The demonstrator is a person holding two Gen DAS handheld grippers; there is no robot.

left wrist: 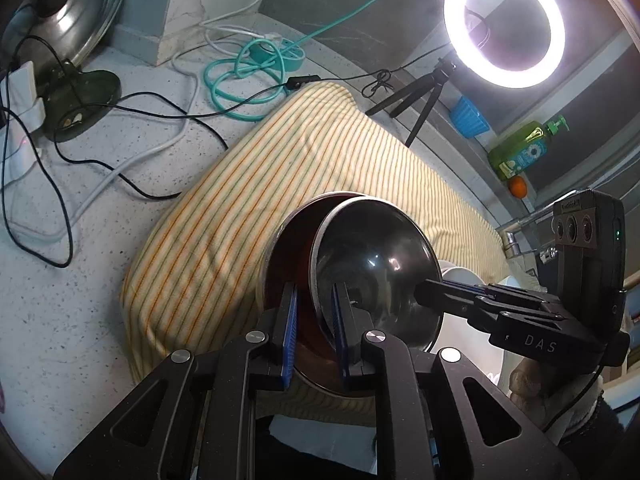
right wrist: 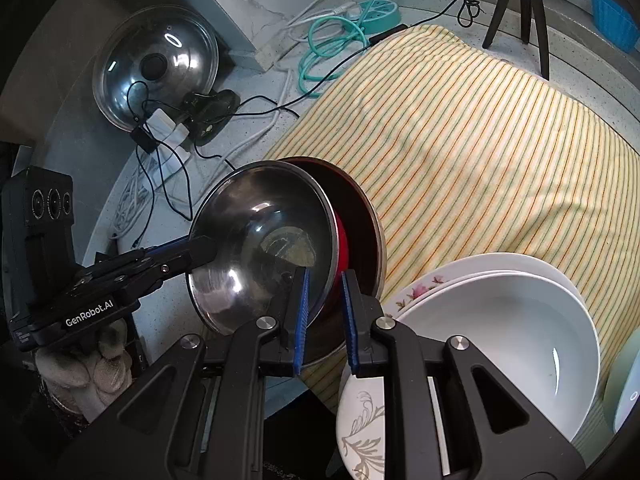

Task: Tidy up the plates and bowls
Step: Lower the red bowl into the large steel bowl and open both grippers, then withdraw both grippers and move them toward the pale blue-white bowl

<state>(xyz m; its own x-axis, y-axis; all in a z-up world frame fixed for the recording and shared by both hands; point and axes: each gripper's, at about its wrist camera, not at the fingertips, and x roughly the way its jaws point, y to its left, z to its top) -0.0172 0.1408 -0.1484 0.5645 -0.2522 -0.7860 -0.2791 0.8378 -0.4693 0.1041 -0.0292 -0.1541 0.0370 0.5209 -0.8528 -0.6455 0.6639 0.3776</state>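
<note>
Two metal bowls hang tilted over the near edge of a striped cloth (right wrist: 480, 152) spread on the speckled worktop (left wrist: 80, 240): a steel bowl (right wrist: 256, 240) lies nested against a wider bowl with a red side (right wrist: 362, 216). Just beside them, on the cloth's right end, stand a stack of white plates (right wrist: 492, 320), one with pink flowers, and a plate with a grey leaf pattern (right wrist: 360, 420) at the near edge.

Behind the cloth the worktop is cluttered: a coiled teal cable (left wrist: 240, 76), white and black cords, a big steel pot lid (right wrist: 156, 68) leaning on the wall, a ring lamp (left wrist: 504, 24) on a small tripod, a green soap bottle (left wrist: 520, 148) and a blue basket (left wrist: 468, 116).

Both grippers are clamped on the bowls from opposite sides. The left gripper (left wrist: 314, 320) has its jaws nearly closed over the bowls' rims, blue pads on either side. The right gripper (right wrist: 324, 312) pinches the rims in the same way, jaws narrow. A gloved hand (right wrist: 88, 368) holds the left gripper.
</note>
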